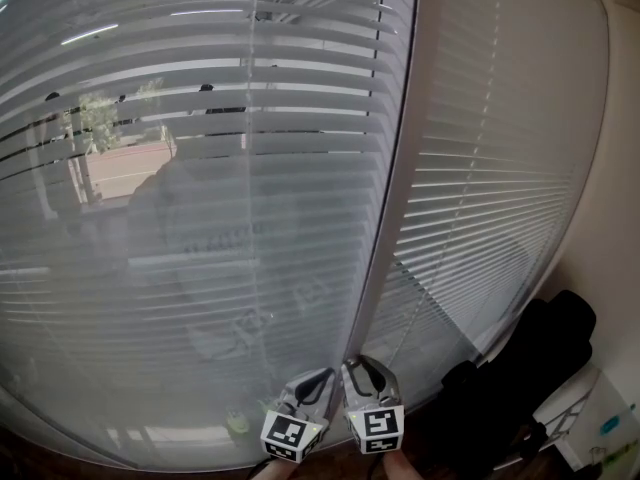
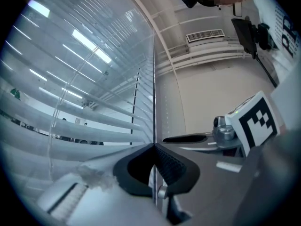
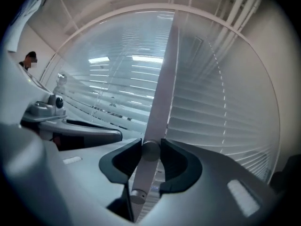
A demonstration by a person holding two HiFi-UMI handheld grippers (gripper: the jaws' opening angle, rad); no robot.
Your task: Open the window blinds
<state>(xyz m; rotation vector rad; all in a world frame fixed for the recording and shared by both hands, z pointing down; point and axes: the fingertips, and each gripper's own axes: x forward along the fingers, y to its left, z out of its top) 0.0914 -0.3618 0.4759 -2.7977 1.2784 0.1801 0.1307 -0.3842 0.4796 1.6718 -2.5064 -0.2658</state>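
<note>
Soft daylight filters through the blinds, leaving the head view hazy and low in contrast, with its lower right corner dark. Bright streaks of glare cross the left gripper view. Both gripper views curve strongly and have black corners, and the near fingers are blurred.

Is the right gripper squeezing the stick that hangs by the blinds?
Yes, the right gripper is closed on the wand hanging in front of the blinds.

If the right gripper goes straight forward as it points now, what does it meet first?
The pale round tilt rod is clamped between the right gripper's jaws. Beyond it, the white horizontal blind slats come first, apparently close, though depth is unclear.
</note>
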